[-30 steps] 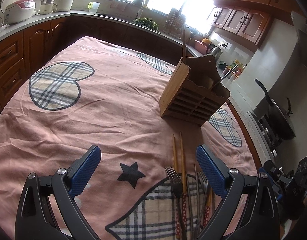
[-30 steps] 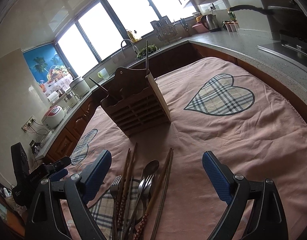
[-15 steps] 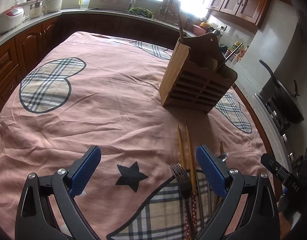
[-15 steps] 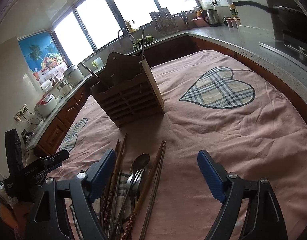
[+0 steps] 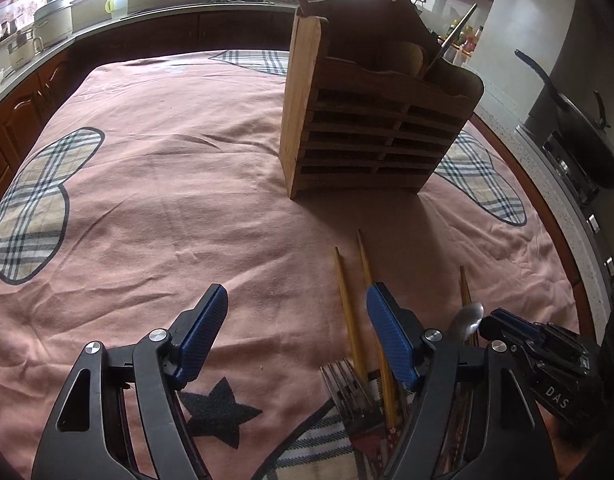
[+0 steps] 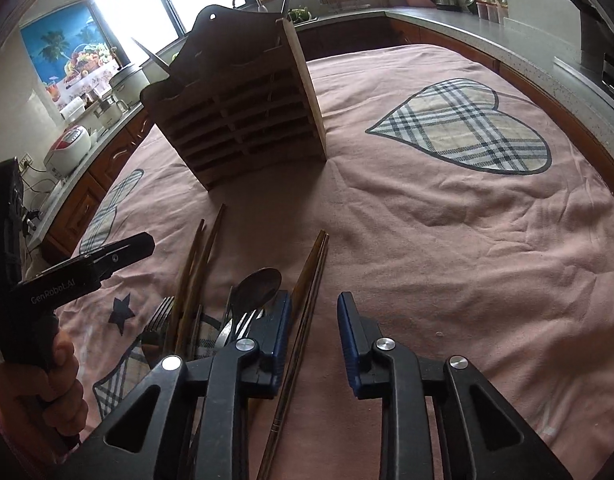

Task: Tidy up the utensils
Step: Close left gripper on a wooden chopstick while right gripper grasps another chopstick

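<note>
Left wrist view, my left gripper (image 5: 297, 330): jaws spread wide, nothing between the blue pads (image 5: 205, 330) but bare pink tablecloth (image 5: 167, 200). Not touching any utensil as far as I can see.

Left wrist view, utensils: the pile lies just off my right-side pad. Two light chopsticks (image 5: 349, 312) run away from me toward the holder, one of them passing under that pad's tip. A fork (image 5: 347, 390) lies beside them, tines facing away from me, and a spoon (image 5: 467, 316) sits further right.

Left wrist view, holder: the wooden utensil holder (image 5: 371, 120) stands upright on the cloth past the chopstick tips, well apart from my jaws. A couple of sticks already poke out of its top.

Left wrist view, other hand: my right gripper's tip (image 5: 519, 328) shows at the right edge, next to the spoon.

Right wrist view, my right gripper (image 6: 313, 316): jaws only part open, a narrow gap. A dark pair of chopsticks (image 6: 307, 300) runs straight through that gap, close to the left pad (image 6: 281, 332). Can't tell if the pad actually touches them; not clamped.

Right wrist view, rest of the pile: spoon (image 6: 257, 286), fork (image 6: 159, 316) and the light chopsticks (image 6: 199, 260) lie left of my jaws.

Right wrist view, holder: upright ahead (image 6: 243, 112), left of centre.

Right wrist view, other hand: left gripper (image 6: 87, 268) hovers at the far left.
</note>
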